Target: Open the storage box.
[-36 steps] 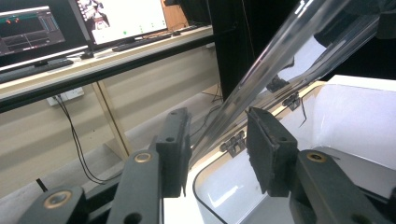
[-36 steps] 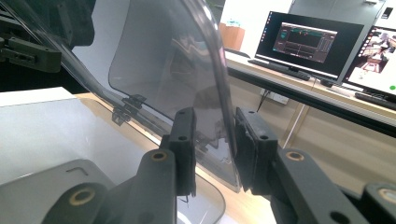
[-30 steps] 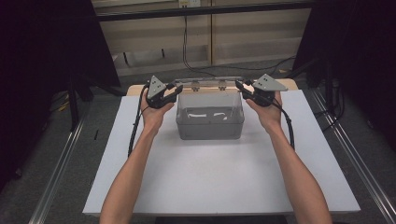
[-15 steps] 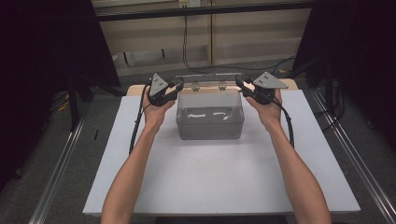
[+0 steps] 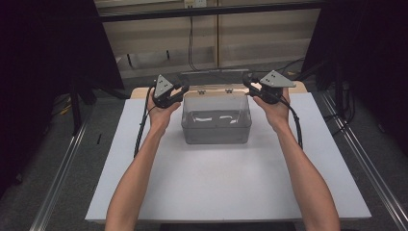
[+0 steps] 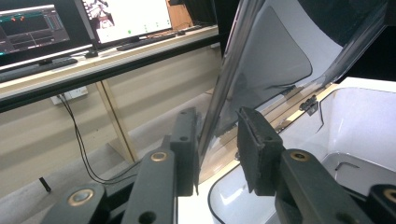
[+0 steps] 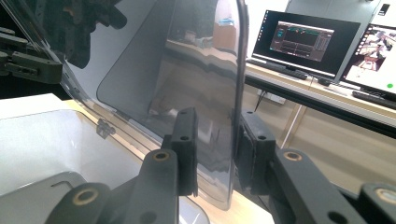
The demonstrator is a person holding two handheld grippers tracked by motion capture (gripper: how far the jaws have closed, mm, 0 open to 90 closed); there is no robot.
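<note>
A clear plastic box (image 5: 216, 120) is shown on a white board (image 5: 231, 187), toward twelve o'clock from the board's centre. Its transparent hinged lid (image 5: 214, 77) is raised nearly upright along the box's far rim. The lid's nine o'clock edge is straddled by the left gripper (image 5: 180, 91); its jaws have just been closing, with the lid edge (image 6: 224, 88) between them, and whether the pads press it cannot be told. The three o'clock edge (image 7: 239, 93) stands between the jaws of the right gripper (image 5: 248, 83), close to one pad; firm contact cannot be told. Monitors (image 7: 303, 39) are seen on a desk behind.
</note>
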